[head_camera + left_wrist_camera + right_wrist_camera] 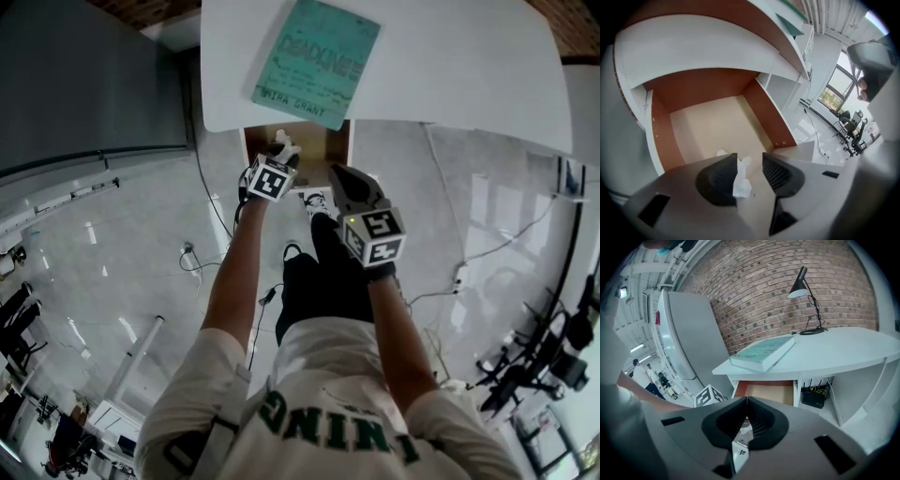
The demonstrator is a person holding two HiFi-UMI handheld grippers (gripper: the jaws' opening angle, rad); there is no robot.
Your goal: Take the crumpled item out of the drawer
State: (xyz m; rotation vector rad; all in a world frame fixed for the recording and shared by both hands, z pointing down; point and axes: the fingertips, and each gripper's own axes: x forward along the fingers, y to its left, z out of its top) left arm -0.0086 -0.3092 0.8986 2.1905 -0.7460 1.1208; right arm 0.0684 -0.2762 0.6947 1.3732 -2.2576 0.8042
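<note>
The drawer [328,141] under the white desk [450,66] stands pulled out, with brown walls [766,112] and a pale floor. My left gripper [750,161] hangs over its front part, jaws apart. A crumpled white paper [740,180] sits between them, lying against the left pad, with a gap to the right pad. In the head view the paper [284,145] shows at the left gripper's [281,153] tip. My right gripper [339,175] is held just right of it, in front of the drawer [764,391]. Its jaws [746,401] meet, with nothing between them.
A teal book [317,61] lies on the desk above the drawer, and a black lamp [806,291] stands further along by the brick wall. A black box with cables [815,397] sits under the desk. Cables run over the grey floor [450,281] around the person's legs.
</note>
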